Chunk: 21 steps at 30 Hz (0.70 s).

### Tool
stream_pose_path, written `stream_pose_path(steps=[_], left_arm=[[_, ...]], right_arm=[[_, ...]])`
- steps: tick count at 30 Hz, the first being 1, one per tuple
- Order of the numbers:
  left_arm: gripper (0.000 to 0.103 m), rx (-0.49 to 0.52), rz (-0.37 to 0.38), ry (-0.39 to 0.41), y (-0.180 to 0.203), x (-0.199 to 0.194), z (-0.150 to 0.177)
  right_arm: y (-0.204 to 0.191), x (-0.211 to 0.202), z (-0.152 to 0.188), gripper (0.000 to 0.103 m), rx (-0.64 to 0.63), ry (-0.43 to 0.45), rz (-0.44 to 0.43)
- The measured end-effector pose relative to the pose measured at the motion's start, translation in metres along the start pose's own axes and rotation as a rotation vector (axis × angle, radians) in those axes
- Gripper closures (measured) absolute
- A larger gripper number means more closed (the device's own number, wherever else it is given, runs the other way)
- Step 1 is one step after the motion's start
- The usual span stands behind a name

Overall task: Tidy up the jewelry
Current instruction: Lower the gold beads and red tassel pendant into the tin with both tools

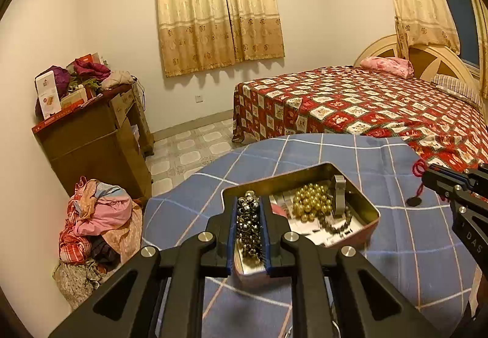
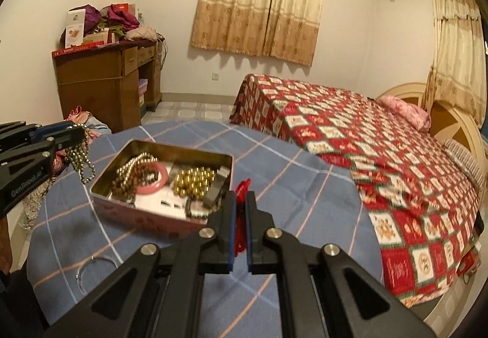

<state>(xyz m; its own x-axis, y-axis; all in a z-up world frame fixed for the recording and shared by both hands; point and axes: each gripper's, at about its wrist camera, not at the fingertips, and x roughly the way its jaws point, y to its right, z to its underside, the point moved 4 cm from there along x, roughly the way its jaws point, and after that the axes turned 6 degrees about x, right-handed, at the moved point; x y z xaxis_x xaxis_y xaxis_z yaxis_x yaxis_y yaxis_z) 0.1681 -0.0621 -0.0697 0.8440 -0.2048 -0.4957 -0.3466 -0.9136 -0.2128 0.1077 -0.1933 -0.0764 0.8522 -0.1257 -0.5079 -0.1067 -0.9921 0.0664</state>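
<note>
An open pink tin box (image 1: 370, 217) (image 2: 146, 213) sits on a round table with a blue checked cloth (image 1: 396, 155) (image 2: 289, 155). In it lie a gold bead string (image 1: 311, 203) (image 2: 192, 181), brown beads (image 2: 128, 176), a pink bangle (image 2: 155, 182) and a grey clip (image 1: 339, 194). My left gripper (image 1: 248, 200) (image 2: 71, 132) is shut on a silver-grey bead necklace (image 1: 248, 222) (image 2: 79, 161), held above the tin's left end. My right gripper (image 2: 241, 196) (image 1: 427, 177) is shut on a red cord (image 2: 242, 188) (image 1: 419, 168) with a dark pendant (image 1: 413, 201), right of the tin.
A clear bangle (image 2: 94, 274) lies on the cloth near the table's front. A bed with a red patterned cover (image 1: 366, 106) (image 2: 350, 130) stands behind the table. A wooden desk (image 1: 91, 136) (image 2: 106, 84) stands by the left wall, with a clothes pile (image 1: 97, 222) on the floor.
</note>
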Motion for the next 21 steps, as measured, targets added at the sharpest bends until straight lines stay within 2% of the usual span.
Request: stream_pose_path(steps=[9, 21], left_arm=[[0.090, -0.006, -0.052, -0.003, -0.007, 0.019, -0.014], [0.090, 0.003, -0.094, -0.020, -0.011, 0.045, -0.018]], right_arm=[[-0.012, 0.018, -0.028, 0.097, -0.016, 0.028, -0.005], [-0.021, 0.038, -0.041, 0.097, -0.034, 0.031, -0.002]])
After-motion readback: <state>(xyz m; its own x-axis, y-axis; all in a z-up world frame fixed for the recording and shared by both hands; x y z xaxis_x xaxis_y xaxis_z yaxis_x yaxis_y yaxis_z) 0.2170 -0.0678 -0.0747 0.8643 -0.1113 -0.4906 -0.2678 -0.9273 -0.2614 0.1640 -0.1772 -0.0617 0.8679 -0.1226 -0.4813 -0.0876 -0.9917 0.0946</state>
